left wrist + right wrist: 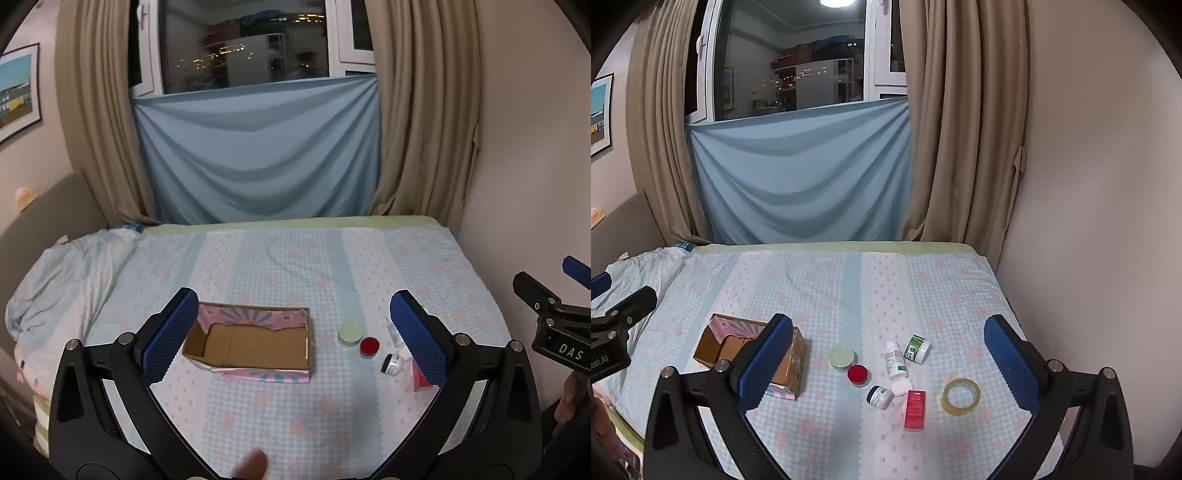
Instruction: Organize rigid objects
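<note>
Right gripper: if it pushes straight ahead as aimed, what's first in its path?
Probably the white bottle lying on the bedspread, in the cluster between the open right gripper fingers; the red-lidded jar sits just left. Depth is unclear.

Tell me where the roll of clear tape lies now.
In the right wrist view, the tape roll lies flat on the bedspread, right of the red box.

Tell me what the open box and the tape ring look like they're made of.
Open box: looks like cardboard, matte brown inside, with pink patterned paper outside and a torn edge at the back. Tape ring: probably clear plastic tape, yellowish and glossy; the bedsheet shows through its hole.
</note>
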Motion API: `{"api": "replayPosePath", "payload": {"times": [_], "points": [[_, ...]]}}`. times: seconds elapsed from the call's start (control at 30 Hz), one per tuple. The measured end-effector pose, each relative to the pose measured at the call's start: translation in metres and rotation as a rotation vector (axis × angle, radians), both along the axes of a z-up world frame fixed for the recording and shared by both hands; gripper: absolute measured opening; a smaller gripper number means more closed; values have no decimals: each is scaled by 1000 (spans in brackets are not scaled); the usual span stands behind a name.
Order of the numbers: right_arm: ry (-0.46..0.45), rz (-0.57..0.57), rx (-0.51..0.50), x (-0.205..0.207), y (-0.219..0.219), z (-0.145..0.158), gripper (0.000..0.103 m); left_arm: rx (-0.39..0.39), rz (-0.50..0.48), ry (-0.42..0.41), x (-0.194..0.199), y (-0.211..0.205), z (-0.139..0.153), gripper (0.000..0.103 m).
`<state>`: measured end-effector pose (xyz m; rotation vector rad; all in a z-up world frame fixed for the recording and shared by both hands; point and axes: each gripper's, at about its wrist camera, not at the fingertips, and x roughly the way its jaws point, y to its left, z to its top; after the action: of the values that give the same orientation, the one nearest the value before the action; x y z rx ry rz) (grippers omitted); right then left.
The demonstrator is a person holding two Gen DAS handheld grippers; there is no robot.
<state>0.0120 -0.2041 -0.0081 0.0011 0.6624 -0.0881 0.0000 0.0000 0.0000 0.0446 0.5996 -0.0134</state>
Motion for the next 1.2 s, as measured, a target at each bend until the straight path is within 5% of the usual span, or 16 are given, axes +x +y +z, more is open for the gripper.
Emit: {"api": "replayPosePath", "payload": {"times": [1.2], "points": [[-36,10,5,-2,1,-7,103,-6,17,-10,-3,0,2,103]]}}
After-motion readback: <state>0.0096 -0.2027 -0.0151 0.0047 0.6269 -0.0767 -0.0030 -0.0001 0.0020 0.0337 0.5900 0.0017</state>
